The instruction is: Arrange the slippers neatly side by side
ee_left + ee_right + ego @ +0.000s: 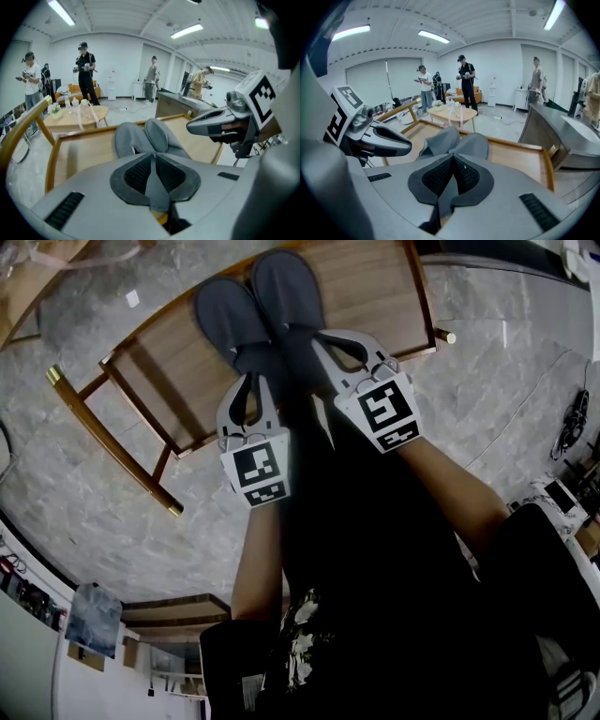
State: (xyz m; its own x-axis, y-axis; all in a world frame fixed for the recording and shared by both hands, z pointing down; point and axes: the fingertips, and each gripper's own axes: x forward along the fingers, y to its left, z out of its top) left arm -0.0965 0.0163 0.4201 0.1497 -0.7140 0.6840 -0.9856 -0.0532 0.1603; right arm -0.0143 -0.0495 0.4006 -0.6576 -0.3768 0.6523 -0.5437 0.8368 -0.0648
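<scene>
Two dark grey slippers lie side by side, toes away from me, on a wooden tray table (375, 287). My left gripper (255, 381) is shut on the heel of the left slipper (225, 320). In the left gripper view grey fabric is pinched between the pads of the left gripper (153, 157), with the left slipper (129, 138) just beyond. My right gripper (324, 337) is shut on the heel of the right slipper (289, 292). In the right gripper view a grey strip sits between the closed pads of the right gripper (452, 159), behind the right slipper (474, 143).
The table's raised rim (103, 427) frames the top, with bare wood on both sides of the slippers. Marble floor (141, 521) surrounds it. Cables (567, 427) lie at the right. Several people stand by a round table (75, 117) in the background.
</scene>
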